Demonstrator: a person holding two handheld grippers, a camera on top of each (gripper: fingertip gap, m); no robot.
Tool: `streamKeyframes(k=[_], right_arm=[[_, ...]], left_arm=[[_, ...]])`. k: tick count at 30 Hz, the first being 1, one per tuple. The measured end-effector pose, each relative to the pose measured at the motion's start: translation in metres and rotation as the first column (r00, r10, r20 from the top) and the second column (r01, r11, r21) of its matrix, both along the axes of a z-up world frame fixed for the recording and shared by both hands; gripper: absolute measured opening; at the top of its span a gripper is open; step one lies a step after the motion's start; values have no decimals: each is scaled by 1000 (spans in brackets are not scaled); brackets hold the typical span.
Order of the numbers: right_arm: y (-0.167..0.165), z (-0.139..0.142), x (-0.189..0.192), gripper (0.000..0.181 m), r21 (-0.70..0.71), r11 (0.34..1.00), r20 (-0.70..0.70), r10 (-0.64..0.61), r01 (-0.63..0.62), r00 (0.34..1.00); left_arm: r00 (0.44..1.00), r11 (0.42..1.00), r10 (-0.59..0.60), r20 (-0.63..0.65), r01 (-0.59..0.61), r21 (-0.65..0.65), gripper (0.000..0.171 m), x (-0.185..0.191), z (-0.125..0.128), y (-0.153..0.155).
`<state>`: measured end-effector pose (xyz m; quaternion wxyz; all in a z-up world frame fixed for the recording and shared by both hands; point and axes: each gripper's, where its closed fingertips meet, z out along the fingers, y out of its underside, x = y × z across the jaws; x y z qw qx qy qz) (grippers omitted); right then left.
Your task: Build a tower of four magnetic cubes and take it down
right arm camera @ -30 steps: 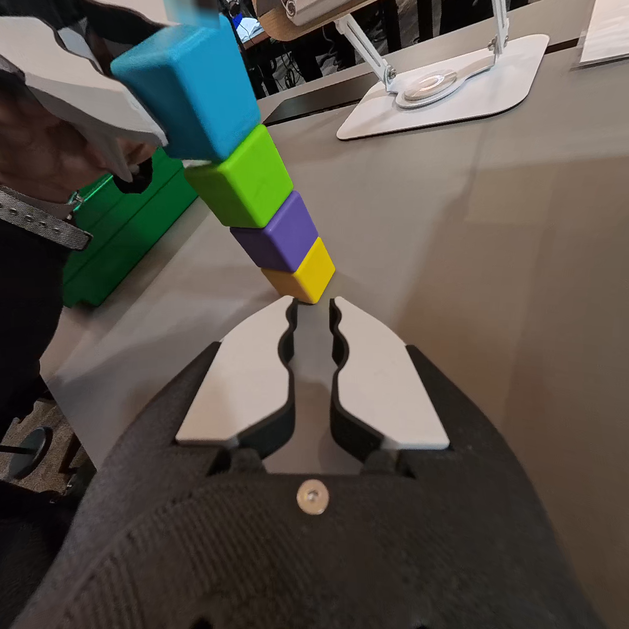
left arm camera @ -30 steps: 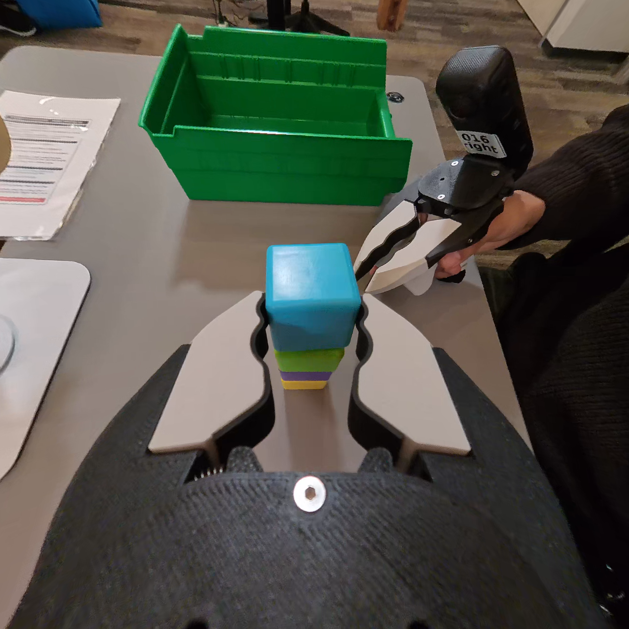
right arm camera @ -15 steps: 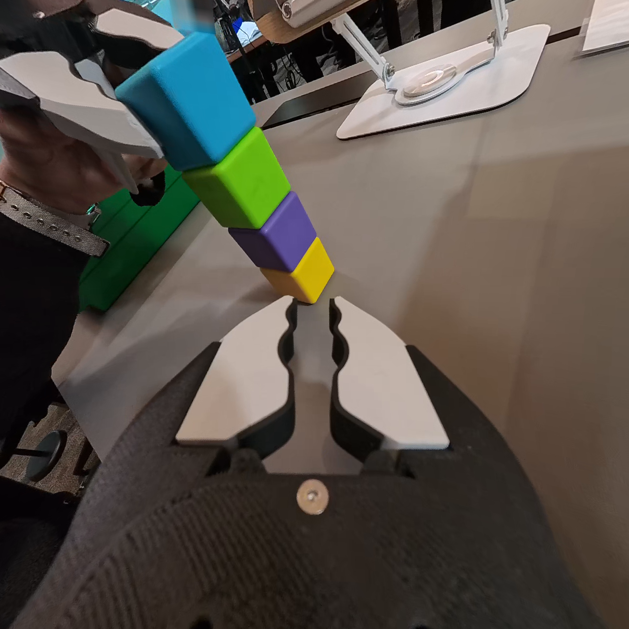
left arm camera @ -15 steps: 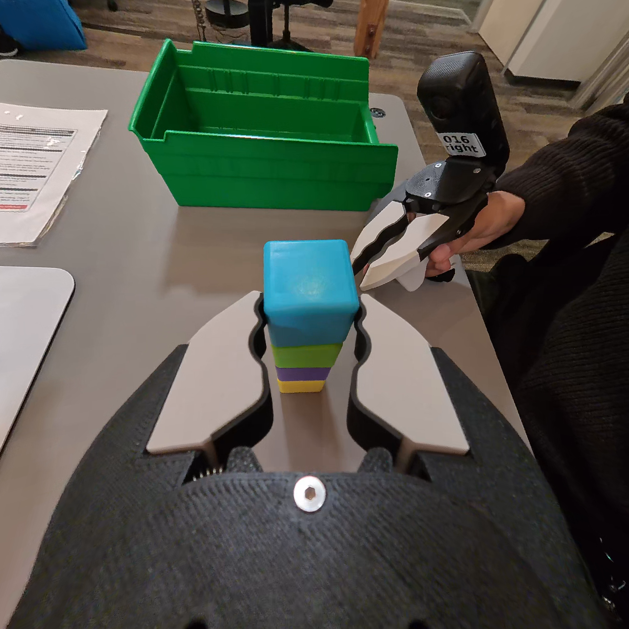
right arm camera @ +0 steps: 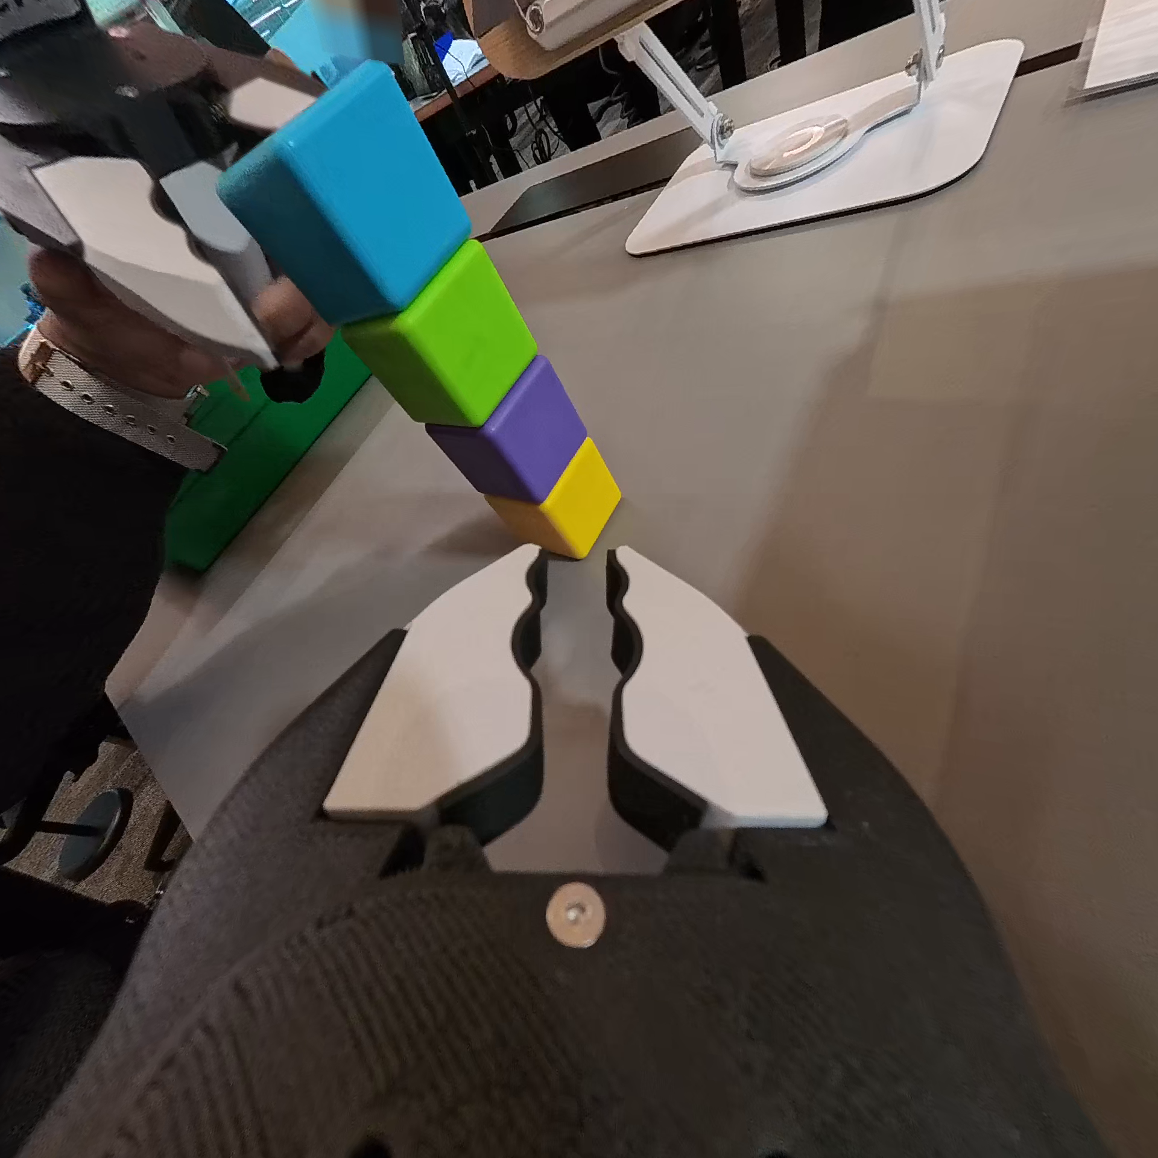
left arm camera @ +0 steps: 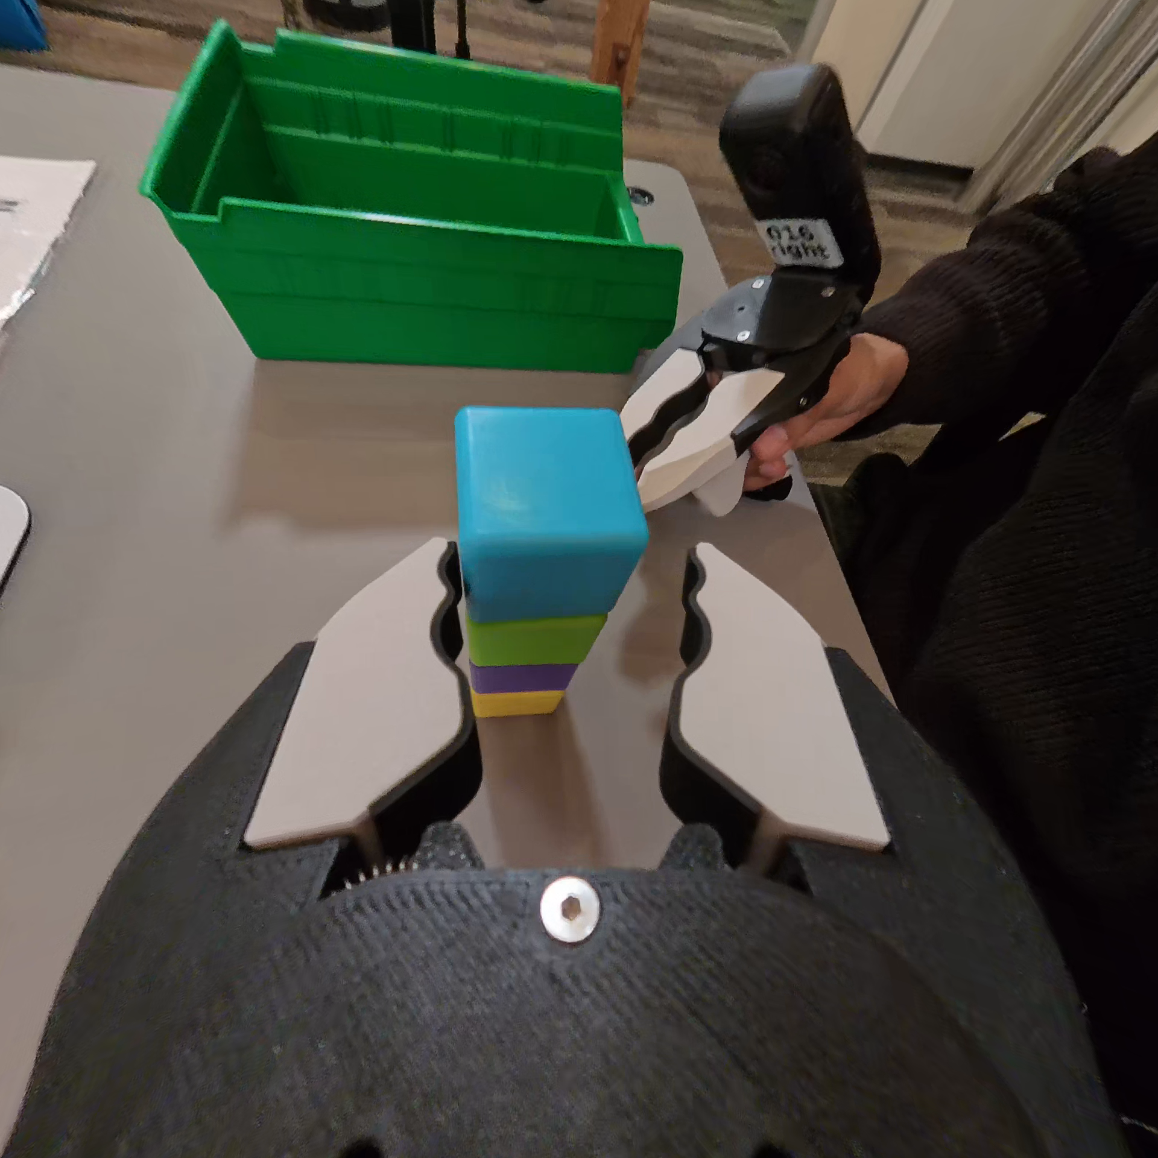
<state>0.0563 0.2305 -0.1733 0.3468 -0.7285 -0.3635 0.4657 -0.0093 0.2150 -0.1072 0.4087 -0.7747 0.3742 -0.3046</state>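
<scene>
A four-block stack stands on the table: blue block on top, then green, purple, yellow. The left gripper is spread wide around the blue block, its left finger close against it, the other clear, so the stack stands unheld. Right of the stack, the right gripper is narrowly parted, empty, tips near the yellow base. A green bin sits behind the stack

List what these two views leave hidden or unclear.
- Bin floor: left view, its front wall hides it.
- Bin: right view, mostly behind the hand and left gripper.
- Left gripper touching the blue block: unclear in both views.
- Paper: left view, cut by the edge.
</scene>
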Motion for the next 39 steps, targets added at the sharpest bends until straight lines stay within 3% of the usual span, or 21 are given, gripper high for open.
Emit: streamKeyframes(k=[8, 13, 21, 39], right_arm=[[-1, 0, 0, 18, -6, 1000, -1, 5, -5, 1000], [-2, -1, -1, 18, -12, 1000, -2, 8, -8, 1000], [-2, -1, -1, 18, -17, 1000, -4, 8, -8, 1000], [-3, -1, -1, 18, -23, 1000, -6, 10, -10, 1000]], left_arm=[[999, 999, 13, -30, -15, -36, 70, -2, -16, 3], [999, 998, 41, -10, -42, -39, 69, -9, -16, 6], [1000, 998, 13, -2, -14, -67, 53, -8, -20, 2], [999, 998, 31, -27, -32, -57, 50, -10, -21, 2]])
